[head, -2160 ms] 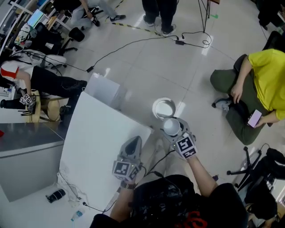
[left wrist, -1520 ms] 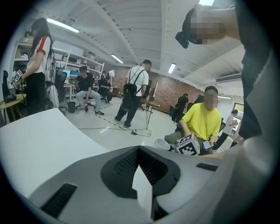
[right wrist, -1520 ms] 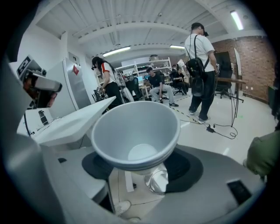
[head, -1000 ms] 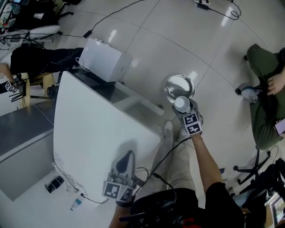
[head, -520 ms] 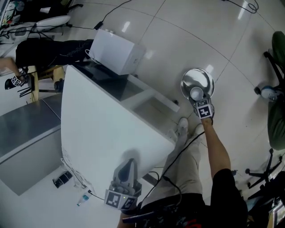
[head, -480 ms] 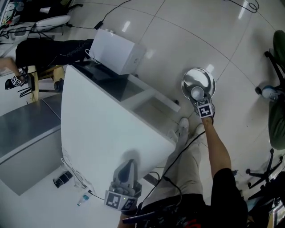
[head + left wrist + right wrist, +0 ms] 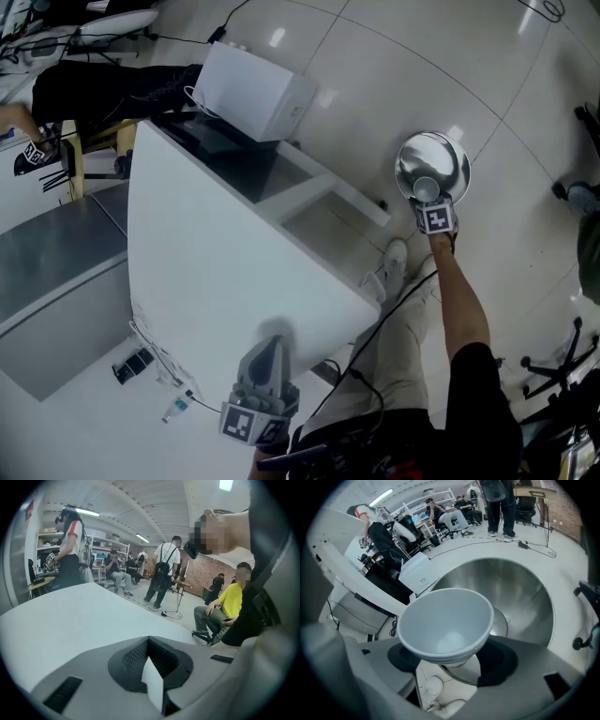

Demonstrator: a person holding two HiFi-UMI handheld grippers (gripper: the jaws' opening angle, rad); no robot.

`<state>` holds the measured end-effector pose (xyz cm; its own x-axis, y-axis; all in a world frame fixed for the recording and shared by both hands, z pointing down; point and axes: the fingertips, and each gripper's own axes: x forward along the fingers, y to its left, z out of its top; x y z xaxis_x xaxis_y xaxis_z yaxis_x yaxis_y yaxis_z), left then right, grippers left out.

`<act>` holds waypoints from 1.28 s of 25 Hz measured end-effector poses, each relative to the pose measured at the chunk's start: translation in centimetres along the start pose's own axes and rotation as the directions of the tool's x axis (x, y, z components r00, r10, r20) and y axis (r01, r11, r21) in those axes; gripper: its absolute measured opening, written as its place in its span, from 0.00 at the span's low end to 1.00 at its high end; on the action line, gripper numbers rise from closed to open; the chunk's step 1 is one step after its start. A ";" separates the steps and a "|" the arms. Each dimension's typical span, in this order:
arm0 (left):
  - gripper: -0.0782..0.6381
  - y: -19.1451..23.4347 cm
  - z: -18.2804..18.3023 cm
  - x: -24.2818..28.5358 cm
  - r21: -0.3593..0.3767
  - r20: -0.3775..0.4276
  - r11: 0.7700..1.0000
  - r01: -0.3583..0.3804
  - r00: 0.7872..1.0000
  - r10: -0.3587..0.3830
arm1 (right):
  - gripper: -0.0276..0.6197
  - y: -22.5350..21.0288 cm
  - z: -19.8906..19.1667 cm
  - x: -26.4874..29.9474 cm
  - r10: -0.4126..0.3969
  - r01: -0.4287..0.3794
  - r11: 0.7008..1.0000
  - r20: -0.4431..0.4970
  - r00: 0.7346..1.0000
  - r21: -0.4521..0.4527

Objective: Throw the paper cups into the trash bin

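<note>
Below the head camera, the right gripper (image 7: 433, 208) reaches far forward on an outstretched arm. It holds a paper cup (image 7: 427, 190) just ahead of its marker cube and over the mouth of the steel trash bin (image 7: 441, 155), which stands on the floor directly beyond it. The left gripper (image 7: 271, 345) hangs close to the person's body, above the near edge of the white table (image 7: 206, 272), which stretches away ahead of it.

From the left gripper view, the jaws lie drawn together at their tips with nothing gripped. The table (image 7: 70, 620) spreads out ahead and to the gripper's left.

From the right gripper view, both jaws press on the lower body of the paper cup (image 7: 445, 625). Its open mouth is tipped back toward the camera. The trash bin (image 7: 525, 597) gapes just past the cup, its shiny inside filling the space ahead. A white shoe (image 7: 431, 688) shows below the jaws.
</note>
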<state>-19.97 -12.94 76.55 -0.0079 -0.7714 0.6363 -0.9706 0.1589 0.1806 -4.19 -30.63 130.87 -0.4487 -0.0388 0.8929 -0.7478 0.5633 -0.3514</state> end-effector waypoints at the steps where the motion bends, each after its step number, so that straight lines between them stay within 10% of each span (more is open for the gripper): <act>1: 0.11 0.0 0.1 0.0 -0.003 0.003 1.000 0.002 1.000 -0.002 | 0.57 0.0 -0.4 0.1 0.003 -0.003 1.000 -0.010 1.000 0.007; 17: 0.11 -3.3 1.8 -1.1 0.010 0.034 0.990 0.141 0.989 -0.142 | 0.63 1.5 -5.2 -8.4 0.008 -0.004 0.993 -0.033 0.999 0.118; 26: 0.11 -7.9 5.7 -2.1 0.057 0.090 0.957 0.283 0.954 -0.287 | 0.07 6.8 -4.0 -22.6 0.029 -0.027 0.999 0.082 0.996 -0.029; 32: 0.11 -12.1 7.2 -4.1 0.109 0.089 0.919 0.380 0.917 -0.390 | 0.05 8.1 -1.9 -32.9 -0.001 0.001 1.000 0.242 0.970 0.002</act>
<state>-9.93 -16.16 66.32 0.3498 -0.8237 0.4462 -0.9208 -0.2146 0.3256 5.48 -23.23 99.22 -0.5529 -0.2382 0.7985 -0.7490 0.5619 -0.3511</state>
